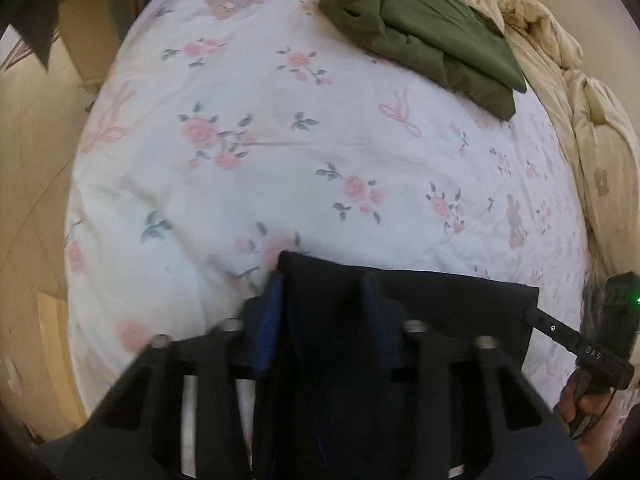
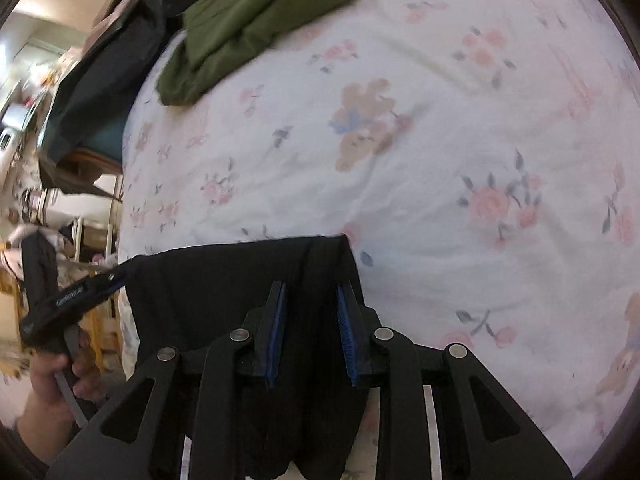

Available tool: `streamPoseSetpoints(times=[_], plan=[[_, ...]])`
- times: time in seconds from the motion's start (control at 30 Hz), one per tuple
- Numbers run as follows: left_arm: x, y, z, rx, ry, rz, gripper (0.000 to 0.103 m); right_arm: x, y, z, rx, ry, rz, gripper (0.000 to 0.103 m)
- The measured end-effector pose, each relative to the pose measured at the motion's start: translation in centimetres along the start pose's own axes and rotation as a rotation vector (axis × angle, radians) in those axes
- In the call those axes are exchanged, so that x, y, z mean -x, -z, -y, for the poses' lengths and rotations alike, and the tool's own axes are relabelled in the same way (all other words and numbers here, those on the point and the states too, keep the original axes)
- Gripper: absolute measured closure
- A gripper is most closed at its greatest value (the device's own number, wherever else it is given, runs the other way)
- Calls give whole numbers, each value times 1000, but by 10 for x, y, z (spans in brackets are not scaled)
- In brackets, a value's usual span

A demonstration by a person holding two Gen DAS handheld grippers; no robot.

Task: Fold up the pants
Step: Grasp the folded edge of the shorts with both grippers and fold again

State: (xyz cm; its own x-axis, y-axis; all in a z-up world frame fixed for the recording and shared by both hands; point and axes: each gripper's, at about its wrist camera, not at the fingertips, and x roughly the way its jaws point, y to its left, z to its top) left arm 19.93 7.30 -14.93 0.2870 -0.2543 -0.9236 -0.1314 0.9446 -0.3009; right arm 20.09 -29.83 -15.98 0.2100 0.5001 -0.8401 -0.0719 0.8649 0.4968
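Note:
Black pants (image 1: 448,312) are held up by their top edge over the floral bed sheet (image 1: 280,152). My left gripper (image 1: 324,284) is shut on one corner of the pants, the cloth bunched between its blue-padded fingers. My right gripper (image 2: 312,292) is shut on the other corner of the same pants (image 2: 208,288). The edge is stretched between the two. The right gripper shows at the right in the left wrist view (image 1: 588,344); the left one shows at the left in the right wrist view (image 2: 68,304). The rest of the pants hangs below, hidden.
Folded olive-green clothes (image 1: 432,36) lie at the far side of the bed, also in the right wrist view (image 2: 248,20). A cream quilt (image 1: 568,92) is bunched along the right edge. Dark clothing (image 2: 104,76) lies over furniture beside the bed.

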Motion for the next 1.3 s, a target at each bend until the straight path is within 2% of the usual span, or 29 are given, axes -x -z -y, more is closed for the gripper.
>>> streamPoseSetpoints(times=[0.03, 0.07, 0.17, 0.23, 0.33, 0.43, 0.47, 0.5, 0.53, 0.57, 0.6, 0.67, 0.7, 0.77, 0.83, 0.87, 0.9, 0.97, 1.03, 1.1, 1.17, 1.2, 1.23, 1.3], plan=[[-4, -1, 4, -30, -26, -7, 91, -3, -1, -4, 32, 23, -8, 94], [-6, -1, 5, -50, -63, -13, 99, -3, -2, -6, 53, 41, -2, 101], [-1, -3, -5, -9, -51, -3, 99, 10, -6, 0, 28, 24, 51, 101], [4, -5, -4, -39, -109, 33, 99, 14, -6, 4, 22, 41, 93, 103], [1, -4, -5, -28, -102, 32, 97, 7, -4, 10, -28, 39, 81, 102], [2, -3, -3, -15, -111, 32, 95, 7, -1, 0, 21, 133, 85, 95], [4, -2, 0, -25, -136, 27, 93, 11, 0, -2, 27, 166, 97, 95], [6, -2, 3, -33, -152, 28, 82, 14, 0, -2, 27, 168, 105, 95], [9, 0, 6, -50, -176, 39, 67, 17, 0, -3, 30, 167, 111, 95], [13, 3, 10, -81, -228, 59, 60, 20, 1, -6, 43, 177, 118, 95], [14, 5, 14, -110, -263, 70, 56, 25, 2, -9, 57, 183, 135, 95], [22, 14, 26, -175, -311, 108, 56, 31, 7, -25, 99, 148, 155, 95], [27, 17, 31, -195, -298, 126, 56, 31, 7, -31, 112, 112, 147, 95], [32, 31, 48, -253, -217, 126, 55, 22, 14, -48, 151, 18, 82, 95], [20, 44, 59, -299, -149, 32, 54, 7, 23, -59, 186, -4, 2, 95], [9, 52, 62, -314, -132, -29, 54, -4, 29, -61, 208, 31, -32, 95], [-4, 58, 62, -328, -146, -73, 54, -13, 30, -60, 215, 64, -50, 95], [-21, 62, 58, -340, -190, -99, 51, -27, 33, -48, 193, 104, -83, 99], [-28, 61, 55, -344, -182, -96, 47, -34, 33, -35, 157, 79, -94, 100], [-26, 58, 59, -355, -197, -104, 46, -30, 30, -31, 141, 52, -88, 100], [-14, 57, 60, -334, -186, -95, 46, -18, 31, -33, 132, 36, -63, 99], [-3, 57, 60, -315, -164, -78, 46, -13, 32, -35, 137, 29, -53, 95], [5, 60, 61, -312, -132, -73, 46, -7, 34, -39, 145, 17, -48, 95], [13, 68, 64, -329, -107, -90, 46, 0, 47, -49, 172, -24, -69, 95]])
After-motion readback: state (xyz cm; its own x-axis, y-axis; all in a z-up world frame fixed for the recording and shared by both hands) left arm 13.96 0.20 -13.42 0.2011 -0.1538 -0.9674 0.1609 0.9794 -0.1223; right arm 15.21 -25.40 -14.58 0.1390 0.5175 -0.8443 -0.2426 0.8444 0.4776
